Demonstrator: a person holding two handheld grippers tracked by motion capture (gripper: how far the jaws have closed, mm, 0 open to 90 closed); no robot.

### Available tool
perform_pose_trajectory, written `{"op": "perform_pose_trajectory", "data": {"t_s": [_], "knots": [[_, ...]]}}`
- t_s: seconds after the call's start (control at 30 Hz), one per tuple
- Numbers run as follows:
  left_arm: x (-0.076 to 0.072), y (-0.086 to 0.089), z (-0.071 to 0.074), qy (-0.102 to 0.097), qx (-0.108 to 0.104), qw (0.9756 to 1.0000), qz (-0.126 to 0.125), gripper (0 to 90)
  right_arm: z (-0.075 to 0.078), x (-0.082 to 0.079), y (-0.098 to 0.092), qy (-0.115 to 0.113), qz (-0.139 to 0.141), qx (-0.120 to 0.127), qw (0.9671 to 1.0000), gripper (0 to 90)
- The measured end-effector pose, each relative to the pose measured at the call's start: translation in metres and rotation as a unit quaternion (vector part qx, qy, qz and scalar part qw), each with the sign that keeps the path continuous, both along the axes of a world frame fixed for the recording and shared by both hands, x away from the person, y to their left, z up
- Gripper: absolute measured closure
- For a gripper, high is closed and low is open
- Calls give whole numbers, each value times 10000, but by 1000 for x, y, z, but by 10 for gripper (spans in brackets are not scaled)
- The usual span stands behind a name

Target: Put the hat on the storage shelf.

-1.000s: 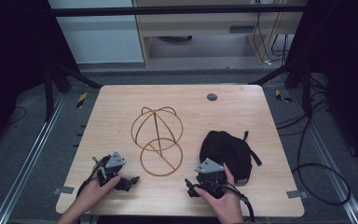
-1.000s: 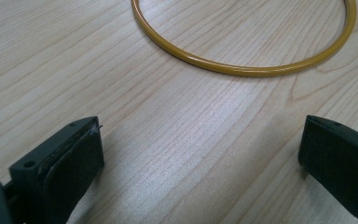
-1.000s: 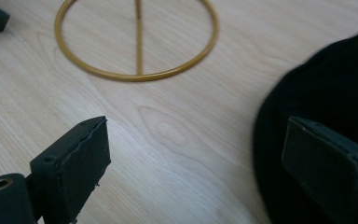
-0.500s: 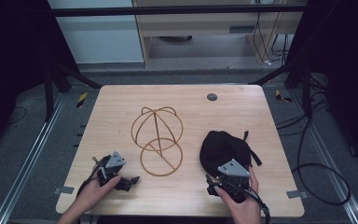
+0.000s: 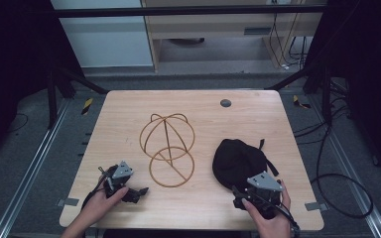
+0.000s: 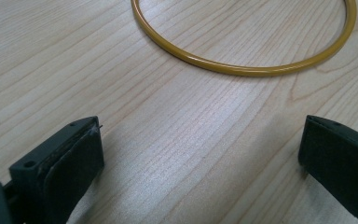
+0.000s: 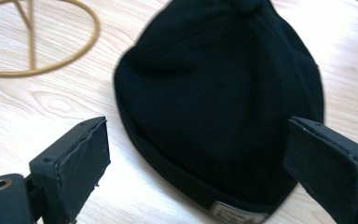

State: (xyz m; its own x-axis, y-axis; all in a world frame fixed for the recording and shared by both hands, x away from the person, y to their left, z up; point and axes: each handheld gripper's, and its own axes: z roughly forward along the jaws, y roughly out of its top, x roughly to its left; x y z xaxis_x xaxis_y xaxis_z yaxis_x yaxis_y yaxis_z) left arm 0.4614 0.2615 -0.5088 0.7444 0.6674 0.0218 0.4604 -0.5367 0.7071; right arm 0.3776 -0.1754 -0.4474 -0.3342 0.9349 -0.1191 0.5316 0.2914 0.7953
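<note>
A black cap (image 5: 239, 161) lies on the right half of the wooden table (image 5: 129, 106). In the right gripper view the cap (image 7: 223, 98) spreads between the two jaws, its brim edge nearest. My right gripper (image 5: 245, 194) stands open just in front of the cap. A gold wire hat stand (image 5: 167, 148) sits at the table's centre, its dome above a flat ring base. The ring (image 6: 242, 65) curves ahead in the left gripper view. My left gripper (image 5: 138, 192) rests open near the front left edge, a short way from the ring, nothing between its jaws.
A small dark round hole or grommet (image 5: 225, 103) marks the table's far edge. Cables (image 5: 337, 193) trail over the floor to the right. Metal frame rails (image 5: 25, 173) run along the table's left side.
My right gripper has shifted to the right and now points at the cap's near edge. The left gripper stays where it was.
</note>
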Motion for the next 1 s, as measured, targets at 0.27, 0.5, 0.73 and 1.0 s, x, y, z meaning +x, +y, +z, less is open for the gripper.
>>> {"op": "perform_pose_trajectory", "data": {"t_s": [0.27,0.5,0.73,1.0], "knots": [[0,0,0,-1,-1,10000,7,0,14,13,-12,488,2,-226,9986,74],[0,0,0,-1,1,10000,5,0,38,34,-8,837,244,-623,9942,89],[0,0,0,0,-2,10000,6,0,56,55,0,1318,690,-879,9850,107],[0,0,0,1,0,10000,7,0,72,78,5,1690,975,-1068,9749,130]]}}
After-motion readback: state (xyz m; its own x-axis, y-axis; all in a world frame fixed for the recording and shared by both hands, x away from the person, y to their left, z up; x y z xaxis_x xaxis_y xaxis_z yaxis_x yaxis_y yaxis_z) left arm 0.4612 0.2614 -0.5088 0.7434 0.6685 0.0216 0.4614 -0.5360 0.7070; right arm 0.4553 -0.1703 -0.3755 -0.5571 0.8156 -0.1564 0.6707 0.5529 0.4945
